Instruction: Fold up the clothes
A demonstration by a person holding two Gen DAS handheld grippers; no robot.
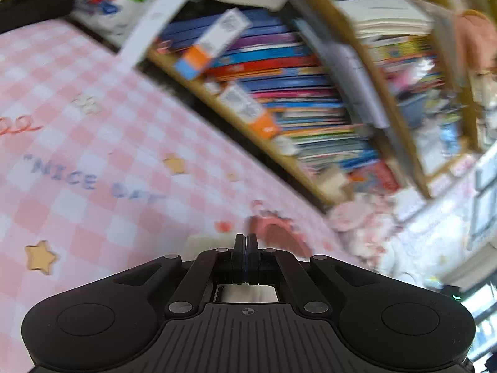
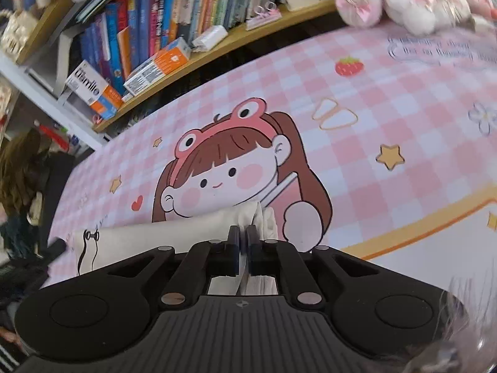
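Observation:
A cream white garment (image 2: 161, 233) with a small black line drawing is stretched low over the pink checked table cover (image 2: 388, 99). My right gripper (image 2: 243, 233) is shut on its bunched edge, and folds of cloth stick out past the fingertips. In the left wrist view, which is blurred by motion, my left gripper (image 1: 247, 242) is shut too. A bit of the cream garment (image 1: 198, 245) shows beside its fingers and pale cloth shows under them. The rest of the garment is hidden behind the gripper bodies.
A wooden bookshelf (image 2: 217, 46) packed with books and small boxes runs along the table's far edge. Pink and white plush toys (image 2: 403, 0) sit at the far right corner. The table cover (image 1: 77, 143) shows a cartoon girl, stars and lettering.

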